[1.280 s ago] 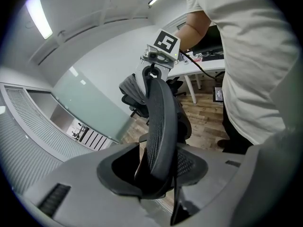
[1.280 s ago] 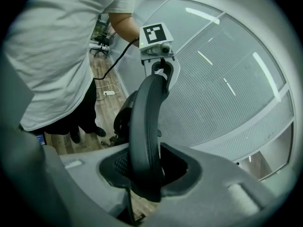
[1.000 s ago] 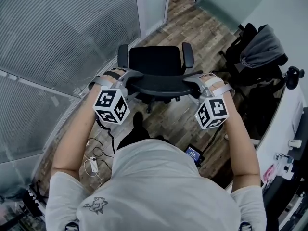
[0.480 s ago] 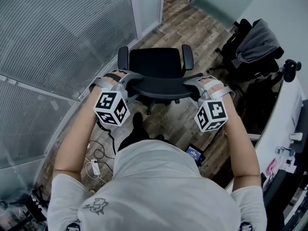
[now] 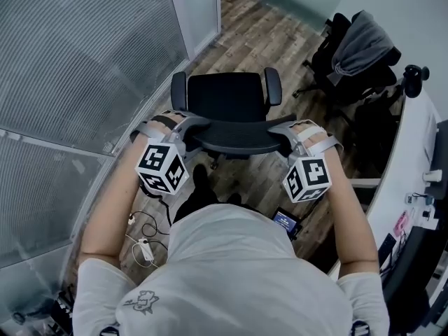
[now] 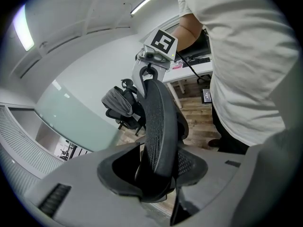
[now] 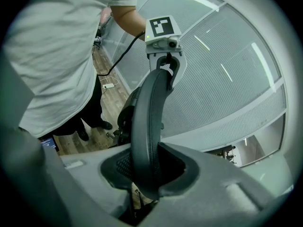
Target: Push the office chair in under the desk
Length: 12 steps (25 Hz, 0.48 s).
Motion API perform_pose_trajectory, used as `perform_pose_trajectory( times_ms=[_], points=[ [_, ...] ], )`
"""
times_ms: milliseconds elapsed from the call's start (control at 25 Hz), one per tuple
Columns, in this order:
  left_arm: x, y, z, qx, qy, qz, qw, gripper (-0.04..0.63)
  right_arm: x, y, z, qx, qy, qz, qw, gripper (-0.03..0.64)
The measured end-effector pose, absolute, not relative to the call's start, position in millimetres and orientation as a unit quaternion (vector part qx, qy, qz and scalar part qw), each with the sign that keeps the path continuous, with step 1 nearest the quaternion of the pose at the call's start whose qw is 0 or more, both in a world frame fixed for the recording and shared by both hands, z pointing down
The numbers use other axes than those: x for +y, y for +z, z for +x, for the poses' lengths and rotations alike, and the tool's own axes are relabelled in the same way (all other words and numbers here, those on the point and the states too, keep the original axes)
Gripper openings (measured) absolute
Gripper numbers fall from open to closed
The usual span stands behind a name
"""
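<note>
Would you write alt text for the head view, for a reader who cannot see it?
From above, a person grips the backrest of a black office chair with the left gripper and right gripper. The chair stands on a wood floor beside a glass wall, with a white desk at right.

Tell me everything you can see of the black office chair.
The black office chair stands upright on the wood-plank floor, seat facing away from the person. It has a flat seat, two padded armrests and a curved mesh backrest. The left claw and right claw are each shut on one end of the backrest's top edge. Its base is mostly hidden beneath the seat. It stands clear of the white desk.
</note>
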State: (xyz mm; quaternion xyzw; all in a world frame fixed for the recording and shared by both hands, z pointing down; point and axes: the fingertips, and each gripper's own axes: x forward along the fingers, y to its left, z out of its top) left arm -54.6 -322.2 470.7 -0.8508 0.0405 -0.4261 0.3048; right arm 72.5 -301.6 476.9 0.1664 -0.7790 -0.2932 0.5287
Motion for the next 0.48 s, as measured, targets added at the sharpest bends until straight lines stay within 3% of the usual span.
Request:
perform_pose_trajectory(
  times_ms=[480],
  points=[
    [-324.3,472.5,-38.1,-0.036,-0.395,-0.851,0.343,0.163,-284.0,480.2,84.3,-0.754,-0.244,0.220,0.569,0.084]
  ],
)
